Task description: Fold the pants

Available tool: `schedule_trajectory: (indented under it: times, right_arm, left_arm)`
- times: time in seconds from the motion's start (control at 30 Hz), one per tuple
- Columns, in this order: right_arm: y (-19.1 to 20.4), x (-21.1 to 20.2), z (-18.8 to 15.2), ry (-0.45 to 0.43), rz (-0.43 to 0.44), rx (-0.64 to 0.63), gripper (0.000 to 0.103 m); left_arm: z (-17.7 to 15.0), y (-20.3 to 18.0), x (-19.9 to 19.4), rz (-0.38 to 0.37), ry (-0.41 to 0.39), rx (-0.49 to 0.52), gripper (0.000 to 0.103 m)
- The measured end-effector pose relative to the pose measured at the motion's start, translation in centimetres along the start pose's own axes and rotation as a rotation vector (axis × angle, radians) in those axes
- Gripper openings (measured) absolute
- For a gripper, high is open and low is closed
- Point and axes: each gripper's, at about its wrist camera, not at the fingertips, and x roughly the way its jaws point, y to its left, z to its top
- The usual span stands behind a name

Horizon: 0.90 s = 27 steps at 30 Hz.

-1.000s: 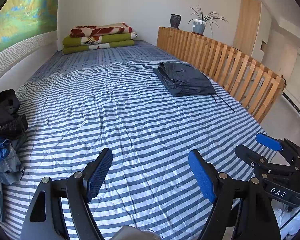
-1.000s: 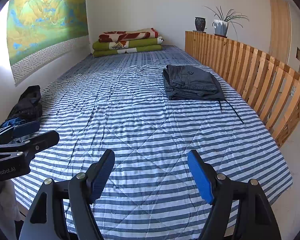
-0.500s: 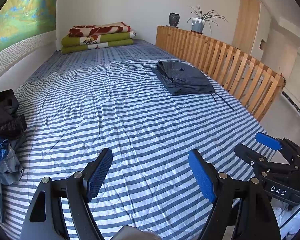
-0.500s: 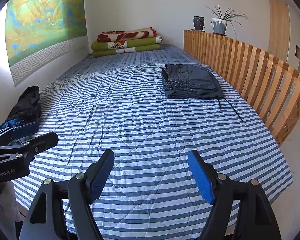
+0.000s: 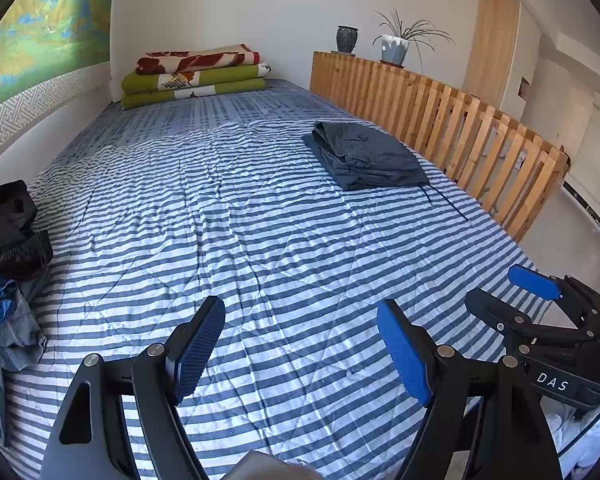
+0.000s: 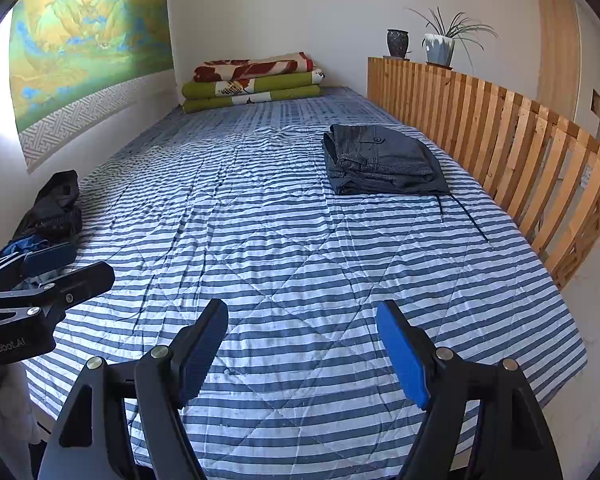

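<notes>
- Folded pants [image 5: 366,156] lie flat near the bed's [image 5: 260,240] right edge, by the wood rail [image 5: 460,128].
- Unfolded heap [image 5: 8,272] sits at the left edge: soft, limp, light cloth that probably slumps when lifted.
- Best hold is likely the waistband, one claw per corner.
- Left claw [image 5: 300,354] released, empty, over the near edge.
- Right claw [image 6: 302,354] released, empty.

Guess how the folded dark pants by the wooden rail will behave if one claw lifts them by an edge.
The folded dark pants are probably floppy: stacked soft layers would likely sag and unfold. The drawstring trailing on the striped bedcover would probably dangle. Unlikely to slide far if pushed; the fabric looks likely to bunch instead.
</notes>
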Motion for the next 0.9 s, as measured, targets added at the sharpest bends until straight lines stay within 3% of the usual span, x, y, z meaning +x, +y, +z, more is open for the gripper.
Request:
schedule_trajectory:
  times: [0.9]
  right_arm:
    - [0.21,0.22,-0.25,0.005,0.006,-0.004,0.074]
  left_arm:
    - [-0.17,-0.08,-0.16,0.002,-0.010,0.012,0.081]
